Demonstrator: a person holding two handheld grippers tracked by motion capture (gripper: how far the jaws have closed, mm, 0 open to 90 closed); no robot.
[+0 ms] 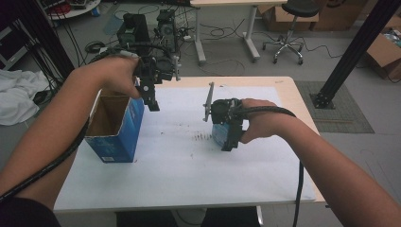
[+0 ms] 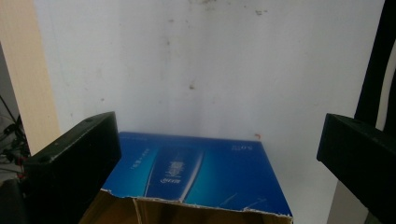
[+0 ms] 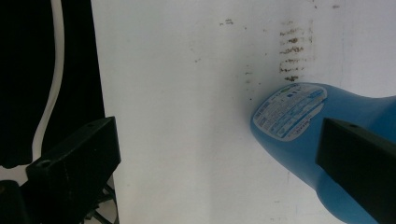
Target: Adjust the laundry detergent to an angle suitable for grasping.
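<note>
The blue bottle (image 3: 322, 135) lies on its side on the white tabletop (image 1: 189, 170), near the middle, with its printed label facing up in the right gripper view. It looks like smooth moulded plastic, so it should be stiff but slick under the pads, and if it is full it will be fairly heavy; the best hold is probably across the narrower waist of the body rather than over the rounded end. The right gripper (image 1: 230, 137) sits just over it with its jaws spread wide and nothing pressed between them: the bottle lies under and beside one jaw, off to that side rather than centred in the gap, though whether the jaw touches it is hard to tell. The left gripper (image 1: 152, 101) hangs above the open blue box (image 1: 124, 137) at the left of the tabletop, jaws wide and empty, the torn cardboard rim just below them.
</note>
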